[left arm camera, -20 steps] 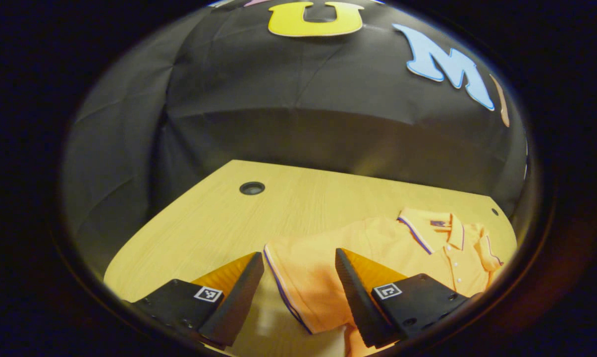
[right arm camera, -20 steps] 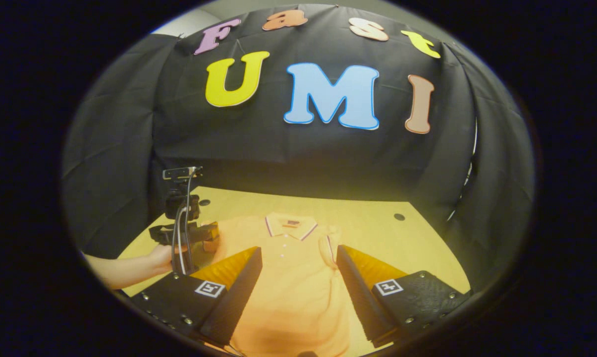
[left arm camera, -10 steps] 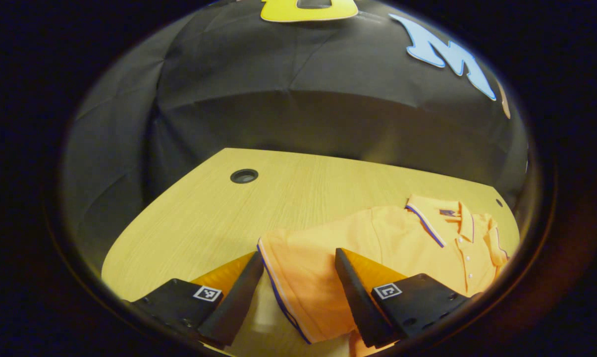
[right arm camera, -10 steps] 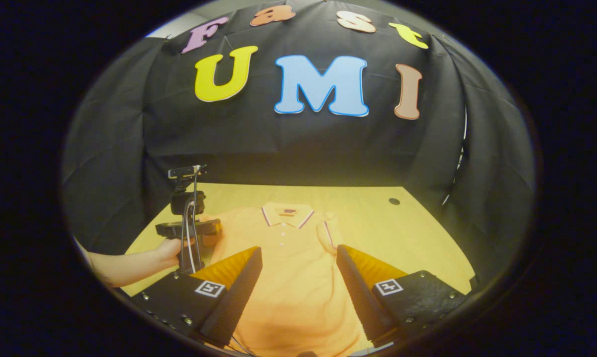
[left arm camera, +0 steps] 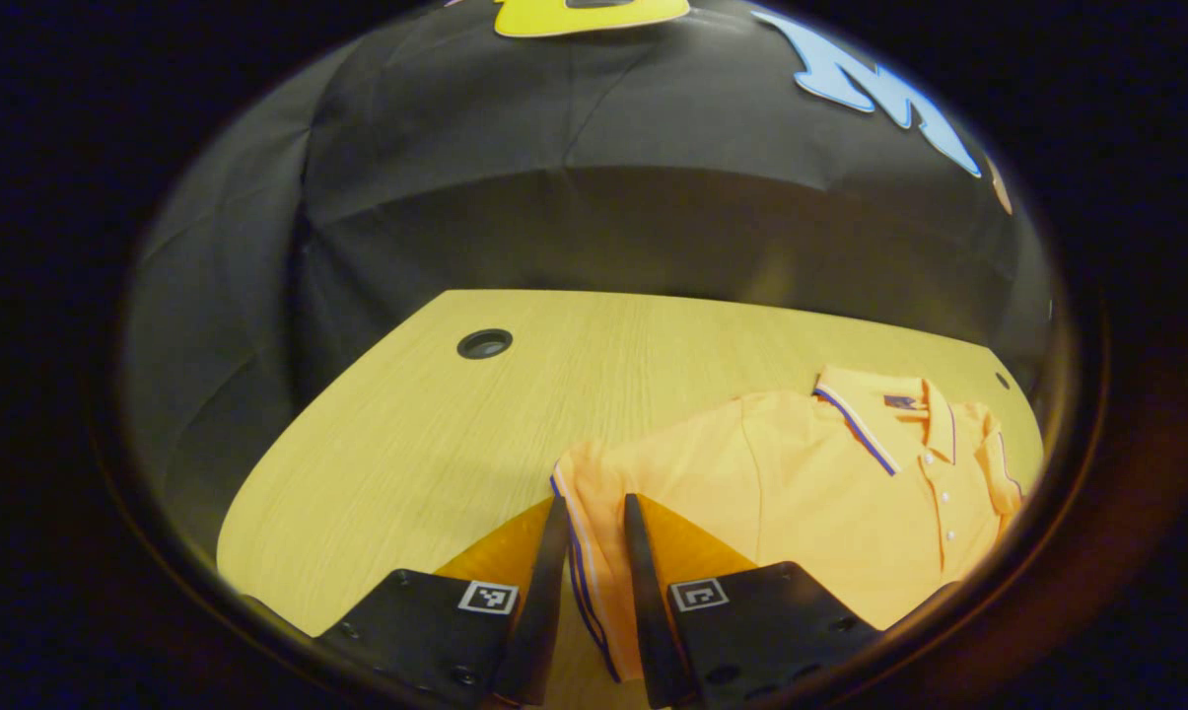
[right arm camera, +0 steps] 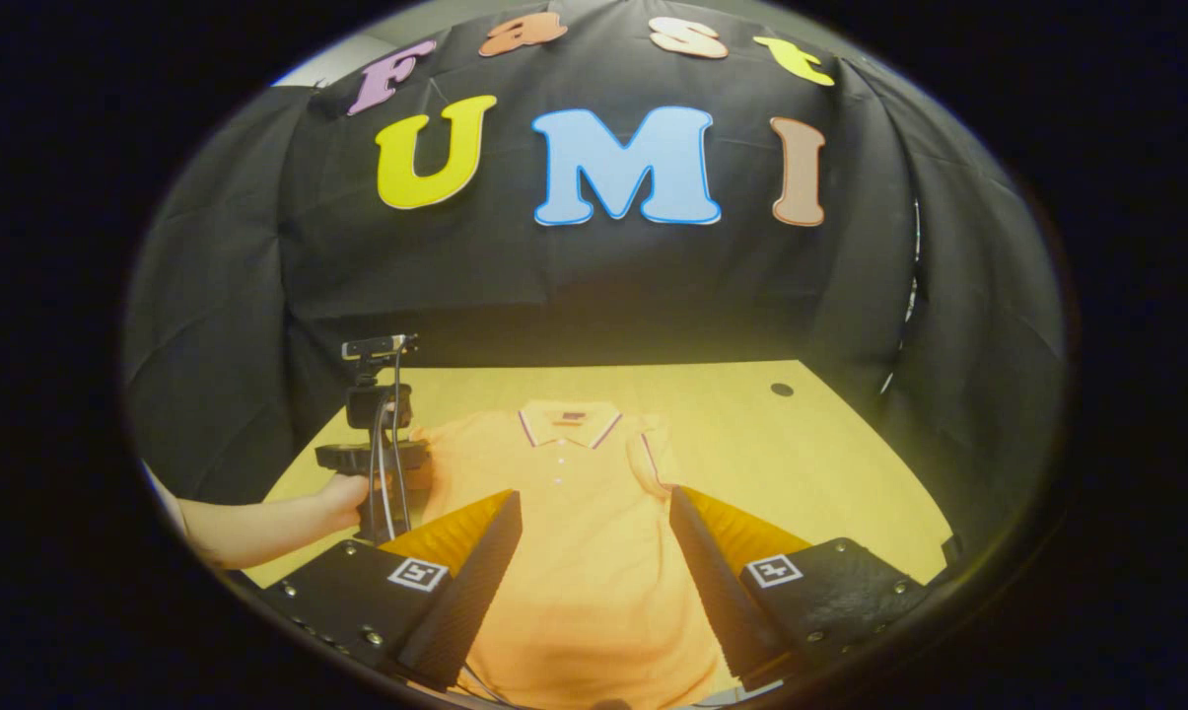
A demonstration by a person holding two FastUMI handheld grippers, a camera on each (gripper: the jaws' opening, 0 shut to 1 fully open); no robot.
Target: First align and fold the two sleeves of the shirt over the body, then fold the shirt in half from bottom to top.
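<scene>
Left claw (left arm camera: 591,552) is pinching the striped cuff of the orange polo shirt's (left arm camera: 830,493) sleeve (left arm camera: 582,493), its two fingers drawn close together with the cuff's hem running down between them and both pressing on the cloth. From that claw the shirt is spreading away to the right across the wooden tabletop (left arm camera: 436,444), its striped collar (left arm camera: 874,404) lying at the far right end and the buttoned placket just below the collar. A small dark tag is sitting inside the collar; its writing is too small to read. A round cable hole (left arm camera: 484,343) is sitting in the tabletop well left of the collar.

Right claw (right arm camera: 594,562) is hovering with its fingers spread wide apart, gripping nothing, the shirt body (right arm camera: 594,552) lying between and beyond them. In the right gripper view the collar (right arm camera: 569,422) is lying farther off, straight ahead. Left of the collar, a person's hand (right arm camera: 342,490) is holding the other claw's handle at the shirt's sleeve edge, a small camera (right arm camera: 377,347) standing on top of it.
</scene>
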